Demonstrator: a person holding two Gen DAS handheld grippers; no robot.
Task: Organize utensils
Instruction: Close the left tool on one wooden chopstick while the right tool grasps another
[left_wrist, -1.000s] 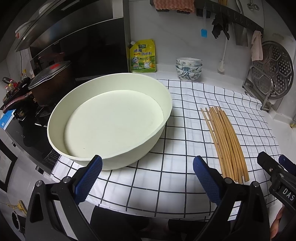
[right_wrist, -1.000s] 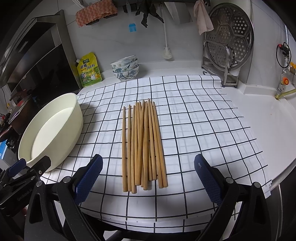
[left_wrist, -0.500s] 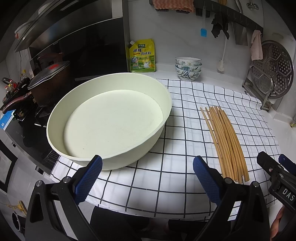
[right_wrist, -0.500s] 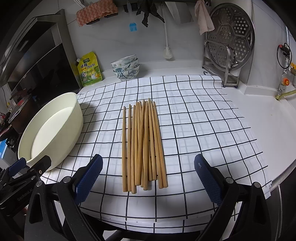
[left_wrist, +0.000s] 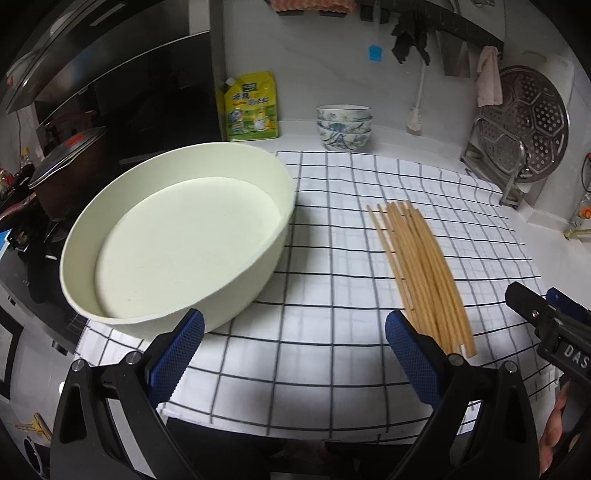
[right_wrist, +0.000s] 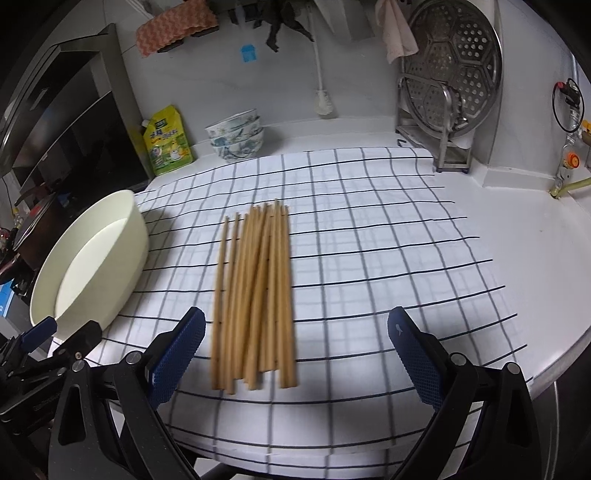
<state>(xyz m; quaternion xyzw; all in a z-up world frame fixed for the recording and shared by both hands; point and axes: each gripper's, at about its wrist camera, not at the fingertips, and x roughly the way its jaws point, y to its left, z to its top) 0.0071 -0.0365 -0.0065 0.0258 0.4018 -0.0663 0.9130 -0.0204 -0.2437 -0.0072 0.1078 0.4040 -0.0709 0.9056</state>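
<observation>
Several wooden chopsticks (right_wrist: 255, 295) lie side by side on the checked cloth (right_wrist: 369, 240), pointing away from me. My right gripper (right_wrist: 295, 358) hovers open over their near ends, holding nothing. A wide cream basin (left_wrist: 177, 240), empty, sits on the cloth's left part. My left gripper (left_wrist: 293, 354) stands open in front of the basin, with the chopsticks (left_wrist: 421, 266) just past its right finger. The right gripper's fingertips (left_wrist: 532, 310) show at the right edge of the left wrist view.
Stacked patterned bowls (left_wrist: 344, 126) and a yellow seasoning pouch (left_wrist: 253, 107) stand at the back wall. A steel steamer tray on a rack (right_wrist: 450, 77) stands at the back right. A stove with a lidded pot (left_wrist: 62, 170) lies to the left. The counter's front edge is close.
Both grippers have moved; the right one came forward and left toward the chopsticks' near ends. The left one shifted right, so the basin sits further left. Chopsticks and basin lie unmoved.
</observation>
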